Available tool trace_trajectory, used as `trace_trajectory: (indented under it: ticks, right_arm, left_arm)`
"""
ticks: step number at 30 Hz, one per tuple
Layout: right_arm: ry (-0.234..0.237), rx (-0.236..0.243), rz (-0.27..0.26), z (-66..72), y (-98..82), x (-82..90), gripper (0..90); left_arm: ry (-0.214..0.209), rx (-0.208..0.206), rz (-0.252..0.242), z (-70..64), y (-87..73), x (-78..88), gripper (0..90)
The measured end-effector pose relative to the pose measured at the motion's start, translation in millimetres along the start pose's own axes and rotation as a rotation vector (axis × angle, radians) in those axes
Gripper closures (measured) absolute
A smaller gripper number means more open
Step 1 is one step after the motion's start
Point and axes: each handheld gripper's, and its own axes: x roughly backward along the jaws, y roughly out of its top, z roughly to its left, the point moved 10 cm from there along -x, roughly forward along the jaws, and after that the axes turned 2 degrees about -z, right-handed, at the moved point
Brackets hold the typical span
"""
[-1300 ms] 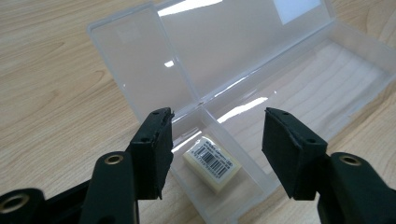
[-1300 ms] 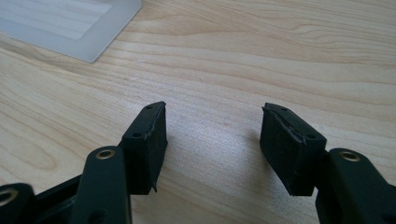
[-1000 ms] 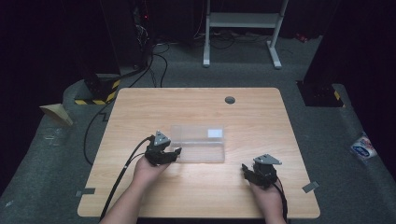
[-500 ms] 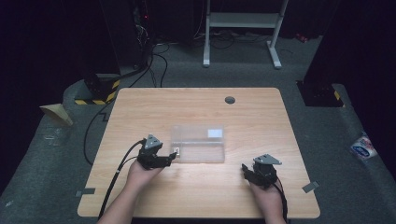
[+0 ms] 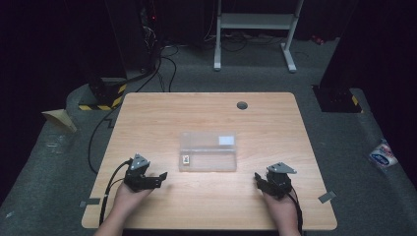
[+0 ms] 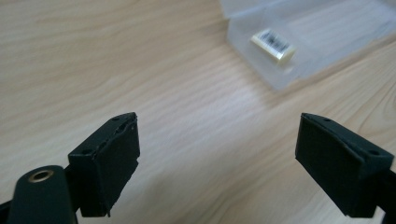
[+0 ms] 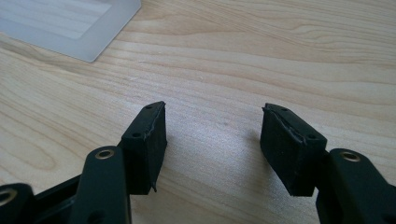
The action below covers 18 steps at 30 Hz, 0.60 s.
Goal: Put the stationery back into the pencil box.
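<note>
1. The clear plastic box (image 5: 208, 151) is lying closed on the wooden table (image 5: 162, 113), alone and untouched, ahead of both grippers and between them.
2. The left gripper (image 5: 156, 179) is resting low over the table with its jaws spread wide and nothing between them. Half a second ago it was right at the box's left end; a second ago it was touching that end. It is now pulling back toward the person, and a stretch of bare wood is opening between its jaws and the box.
3. In the left gripper view, the box's near corner (image 6: 280, 51) is sitting ahead and to the right of the jaws, with a small barcode label (image 6: 273, 44) showing through the plastic.
4. The right gripper (image 5: 260, 180) is staying where it was, jaws moderately apart and empty, with the box corner (image 7: 70, 28) ahead and to its left.
5. Judging from this retreat, the work on the box is likely finishing, or the hands are resetting for another approach.
</note>
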Motion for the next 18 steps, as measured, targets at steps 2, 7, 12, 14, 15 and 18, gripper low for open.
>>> trace_trajectory:
  ticks: [2, 7, 12, 14, 15, 18]
  right_arm:
    - [-0.001, 0.003, -0.001, -0.3, 0.0, 0.0, 40.7]
    - [-0.001, 0.000, 0.000, 0.0, 0.0, 0.0, 40.7]
    - [-0.003, 0.002, -0.001, -0.2, -0.2, 0.2, 40.5]
    - [-0.004, 0.002, -0.002, -0.2, -0.3, 0.3, 40.5]
    - [-0.004, 0.002, -0.002, -0.3, -0.3, 0.2, 40.4]
    - [-0.006, -0.001, -0.002, -0.4, -0.3, 0.2, 40.0]
  left_arm:
    - [0.017, 0.009, 0.022, 6.4, -12.4, 5.1, 14.1]
    - [0.065, -0.006, 0.075, 19.3, -39.5, 16.7, 14.2]
    - [0.081, 0.007, 0.036, 21.2, -51.3, 28.6, 14.0]
    - [0.098, 0.017, 0.022, 20.1, -51.9, 28.4, 14.1]
    - [0.096, 0.009, 0.017, 19.3, -51.2, 27.6, 14.1]
    - [0.084, 0.009, 0.019, 17.0, -50.8, 26.7, 14.0]
